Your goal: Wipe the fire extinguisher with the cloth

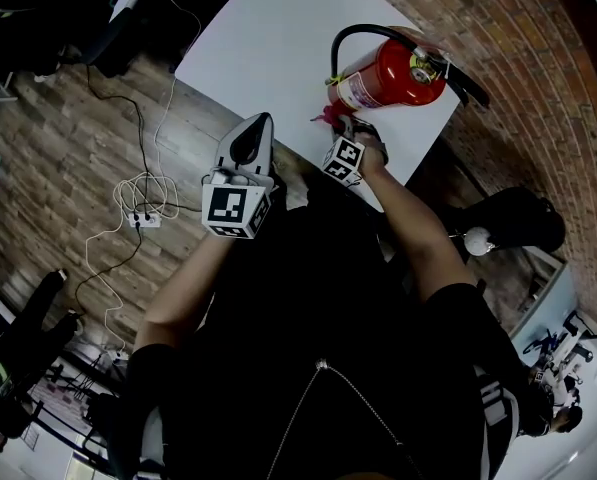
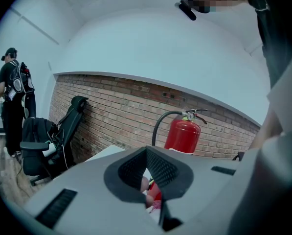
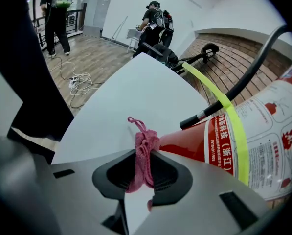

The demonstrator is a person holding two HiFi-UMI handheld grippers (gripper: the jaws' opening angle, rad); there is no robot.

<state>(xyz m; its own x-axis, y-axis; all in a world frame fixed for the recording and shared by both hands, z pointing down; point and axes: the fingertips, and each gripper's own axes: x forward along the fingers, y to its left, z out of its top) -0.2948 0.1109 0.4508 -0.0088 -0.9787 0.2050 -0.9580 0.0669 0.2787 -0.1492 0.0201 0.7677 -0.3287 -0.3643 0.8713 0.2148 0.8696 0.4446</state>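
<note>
The right tongs (image 3: 142, 169) are clamped on a bunched pink cloth (image 3: 146, 148), whose upper end sticks out past the pads. The cloth touches the low red part of the fire extinguisher (image 3: 268, 131), just below its label. So the wiping looks to be at its very start, with the cloth set against the body near the base and most of the surface yet to be covered.

The left tongs (image 2: 146, 181) hang back, off the near edge of the desk (image 3: 126, 89). Their pads are drawn together on nothing, and the red cylinder shows only through the slit beyond them.

The extinguisher stands upright near the desk's far side, its black hose (image 3: 243, 80) arching over the top, with a brick wall (image 2: 111, 109) behind.

The next move probably calls for dragging the cloth up and around the cylinder with steady pressure. The left tongs may need to brace the top so the extinguisher does not tip or slide.
</note>
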